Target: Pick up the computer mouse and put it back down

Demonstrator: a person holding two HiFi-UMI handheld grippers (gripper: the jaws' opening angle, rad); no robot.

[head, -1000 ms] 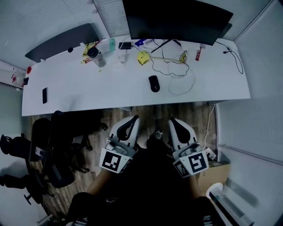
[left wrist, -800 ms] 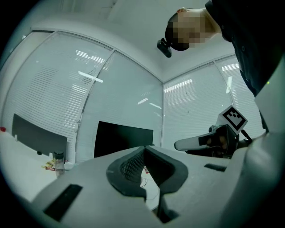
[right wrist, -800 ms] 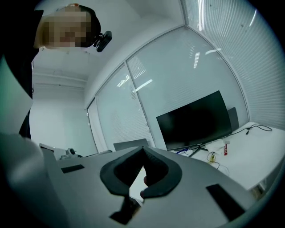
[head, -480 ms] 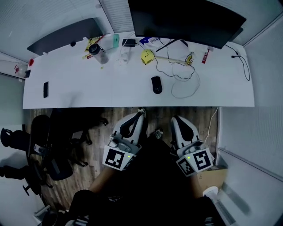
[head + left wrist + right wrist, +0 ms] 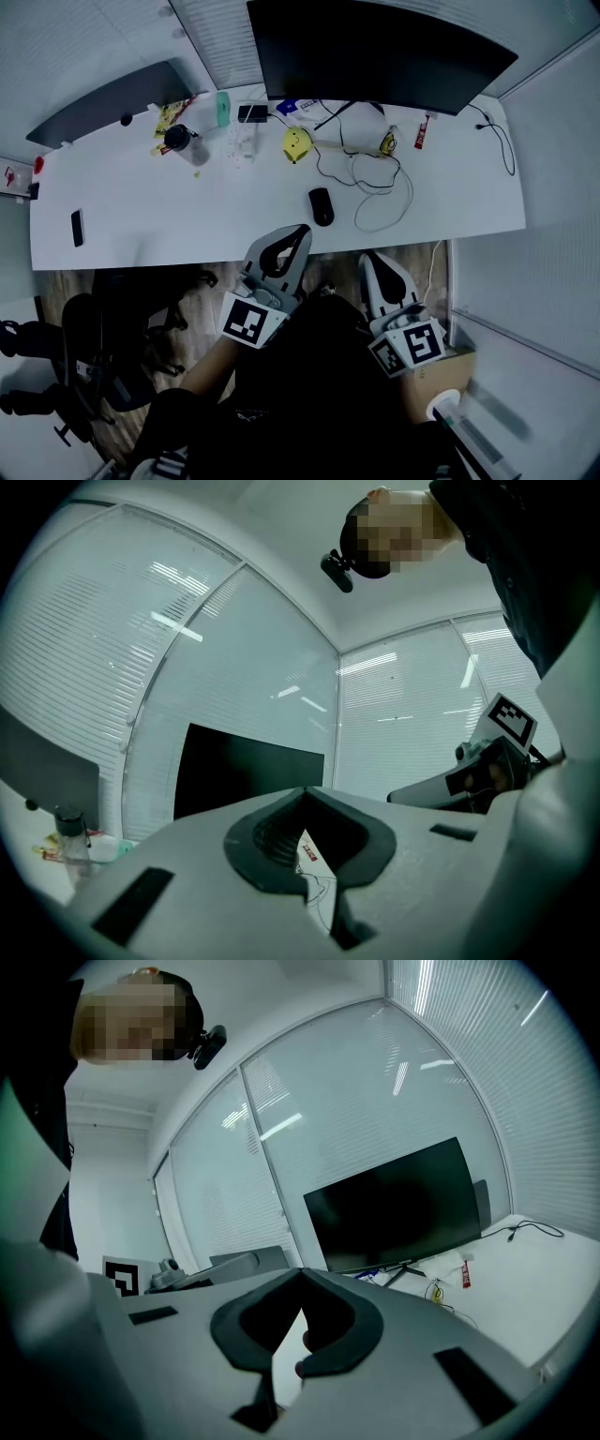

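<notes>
on the white desk [image 5: 169,206], the computer mouse [image 5: 322,206] lies just beyond the closed, empty left gripper [image 5: 300,231].

The person wears a dark top [image 5: 319,375], with a small black camera [image 5: 336,570] mounted at the head. The left gripper [image 5: 301,231] and the right gripper [image 5: 368,257] look alike. Each is a pale grey plastic shell tapering to a rounded point, with a black-lined, teardrop-shaped opening between the jaws. Narrow black slots [image 5: 131,907] mark each shell's flat top. At the rear of each sits a white cube [image 5: 246,322] printed with black square markers.
</notes>
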